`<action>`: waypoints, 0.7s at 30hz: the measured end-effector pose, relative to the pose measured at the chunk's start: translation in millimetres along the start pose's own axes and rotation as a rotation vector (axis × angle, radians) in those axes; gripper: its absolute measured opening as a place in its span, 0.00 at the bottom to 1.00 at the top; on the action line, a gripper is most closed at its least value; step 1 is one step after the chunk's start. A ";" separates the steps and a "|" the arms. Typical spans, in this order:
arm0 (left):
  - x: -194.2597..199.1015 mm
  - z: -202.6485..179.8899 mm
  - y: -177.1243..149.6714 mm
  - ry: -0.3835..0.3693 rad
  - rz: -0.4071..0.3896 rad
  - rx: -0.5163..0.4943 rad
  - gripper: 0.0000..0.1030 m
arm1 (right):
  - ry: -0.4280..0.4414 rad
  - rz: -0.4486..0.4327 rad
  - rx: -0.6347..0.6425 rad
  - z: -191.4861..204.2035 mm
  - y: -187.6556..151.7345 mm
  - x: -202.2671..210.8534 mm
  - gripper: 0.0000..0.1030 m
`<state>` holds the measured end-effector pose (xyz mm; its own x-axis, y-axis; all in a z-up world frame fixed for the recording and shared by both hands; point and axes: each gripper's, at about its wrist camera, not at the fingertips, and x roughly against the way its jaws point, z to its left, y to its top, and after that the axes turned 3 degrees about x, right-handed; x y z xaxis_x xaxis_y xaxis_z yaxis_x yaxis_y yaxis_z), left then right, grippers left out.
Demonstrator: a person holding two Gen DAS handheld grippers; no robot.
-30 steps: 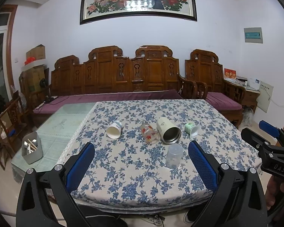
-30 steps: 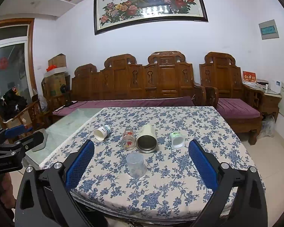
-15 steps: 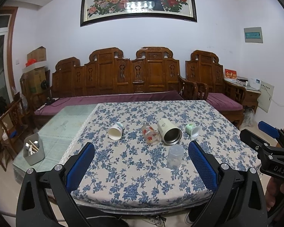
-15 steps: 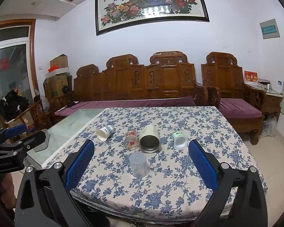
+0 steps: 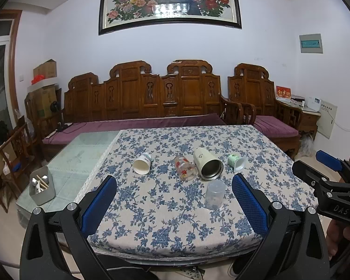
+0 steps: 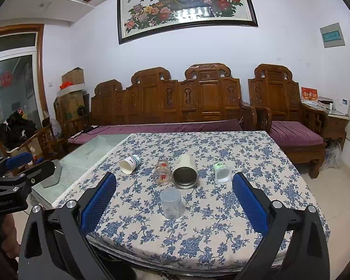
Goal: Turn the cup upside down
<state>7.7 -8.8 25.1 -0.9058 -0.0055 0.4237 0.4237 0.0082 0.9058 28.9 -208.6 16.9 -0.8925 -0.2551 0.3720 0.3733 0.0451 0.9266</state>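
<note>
A clear plastic cup (image 5: 214, 194) stands on the floral tablecloth (image 5: 165, 212), nearest to me; it also shows in the right wrist view (image 6: 172, 202). Behind it several cups lie on their sides: a white paper cup (image 5: 141, 163), a flowered glass (image 5: 185, 168), a cream metal-lined mug (image 5: 207, 165) and a small green cup (image 5: 236, 162). My left gripper (image 5: 173, 207) is open and empty, short of the table's front edge. My right gripper (image 6: 173, 207) is open and empty, also short of the table. Each gripper shows at the edge of the other's view.
A grey holder with utensils (image 5: 42, 189) stands on the bare glass tabletop (image 5: 81, 154) at the left. A carved wooden bench (image 5: 151, 98) with purple cushions runs behind the table. A wooden armchair (image 6: 289, 121) stands at the right.
Both views have shifted slightly; the cups appear a little further right in each frame. Both grippers stay open and no cup has moved.
</note>
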 end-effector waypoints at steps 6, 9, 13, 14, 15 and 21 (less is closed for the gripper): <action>0.1 -0.1 -0.4 0.000 -0.001 0.000 0.92 | 0.000 -0.001 0.000 0.3 -0.2 0.2 0.97; 0.0 -0.2 -0.6 0.000 -0.001 0.000 0.92 | 0.000 0.000 0.000 -0.1 -0.1 -0.1 0.97; 0.2 -0.3 -0.5 0.001 -0.001 -0.001 0.92 | -0.001 0.000 0.001 0.3 -0.3 0.0 0.97; 0.8 0.1 0.7 0.003 -0.002 -0.002 0.92 | 0.000 0.000 0.000 -0.1 -0.1 -0.1 0.97; 1.4 0.3 2.3 0.003 -0.002 -0.001 0.92 | 0.000 0.000 -0.001 -0.1 -0.2 0.0 0.97; 2.0 0.4 3.3 0.004 -0.003 -0.002 0.92 | 0.001 0.001 -0.001 0.5 -0.9 0.4 0.97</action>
<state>7.3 -8.4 28.9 -0.9072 -0.0091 0.4206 0.4206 0.0064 0.9072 28.0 -208.3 16.2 -0.8920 -0.2556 0.3729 0.3746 0.0442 0.9262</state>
